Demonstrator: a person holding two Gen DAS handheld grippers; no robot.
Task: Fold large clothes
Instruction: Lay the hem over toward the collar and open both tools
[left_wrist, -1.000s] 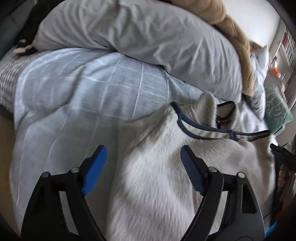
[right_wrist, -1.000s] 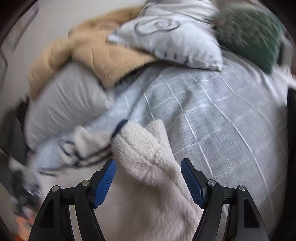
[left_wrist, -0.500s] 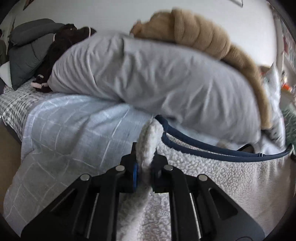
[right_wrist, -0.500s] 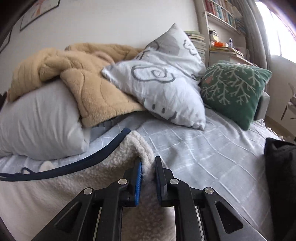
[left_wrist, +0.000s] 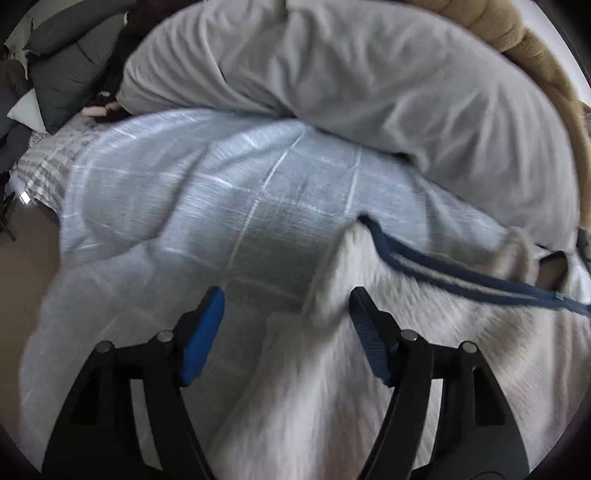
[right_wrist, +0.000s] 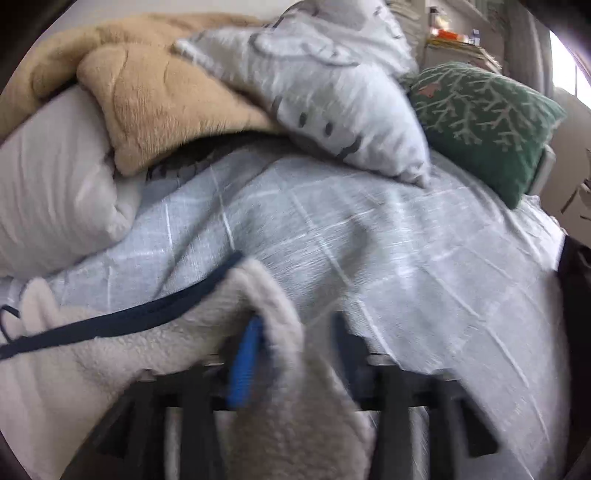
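Nearest, the left gripper (left_wrist: 286, 325) has just been opening; its jaws stand spread beside the fleece (left_wrist: 332, 387) corner. The right gripper (right_wrist: 295, 343), also opening, straddles a released fold. The fleece lies on the bedspread (left_wrist: 221, 206), before the pillows: thick, soft, floppy; best pinched at its navy-trimmed corners.

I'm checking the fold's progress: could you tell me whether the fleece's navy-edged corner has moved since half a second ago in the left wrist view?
Yes. The fleece corner has dropped out of the opening left claw onto the bedspread, further below the grey pillow.
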